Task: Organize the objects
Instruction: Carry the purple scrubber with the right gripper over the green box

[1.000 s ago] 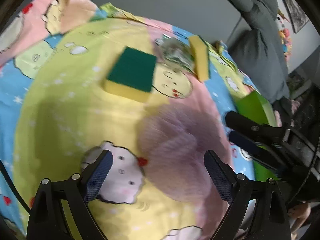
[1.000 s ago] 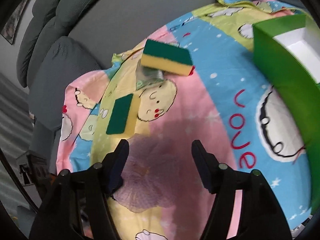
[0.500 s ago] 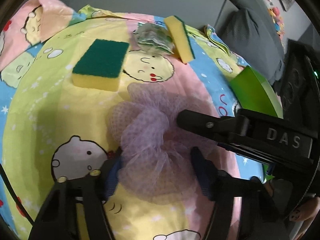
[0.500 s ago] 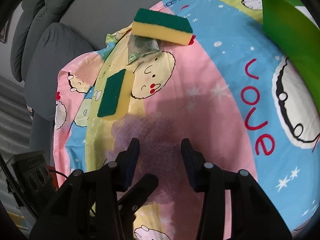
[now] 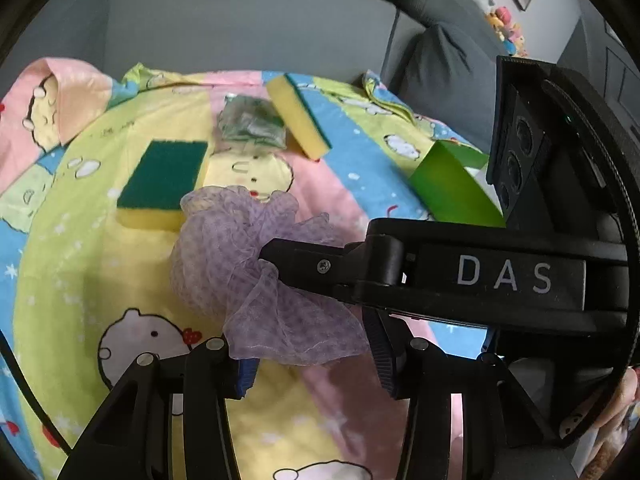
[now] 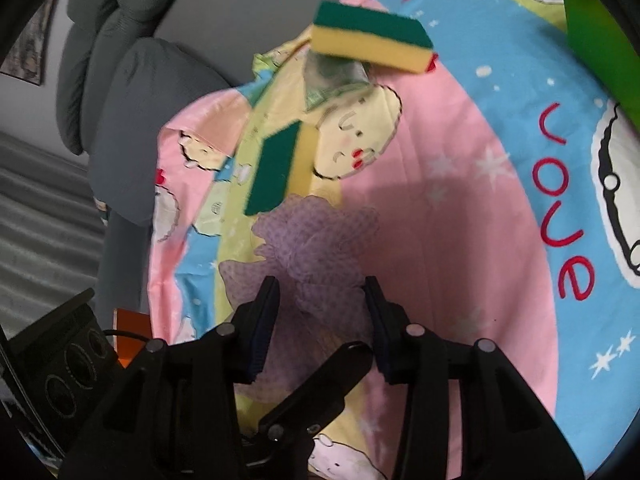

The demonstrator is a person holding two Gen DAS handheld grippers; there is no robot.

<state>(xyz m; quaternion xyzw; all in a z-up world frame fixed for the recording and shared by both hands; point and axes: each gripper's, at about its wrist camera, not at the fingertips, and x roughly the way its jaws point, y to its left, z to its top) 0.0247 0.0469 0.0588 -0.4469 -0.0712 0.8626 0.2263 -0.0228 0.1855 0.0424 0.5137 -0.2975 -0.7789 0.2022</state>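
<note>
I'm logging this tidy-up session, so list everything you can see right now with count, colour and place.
mesh bath pouf: one, lilac, middle of the sheet, between both tongs
sponges: two, yellow with green scrub side; one flat just behind the pouf, one tilted farther back
crinkled plastic packet: one, clear with greenish contents, between the two sponges
box: one, green outside, white inside, open, at the right side of the sheet
cartoon sheet: one, pink, yellow and blue, covering the surface
sofa: grey, behind
left tongs: black, closing around the pouf's near edge
right tongs: black, straddling the pouf
</note>
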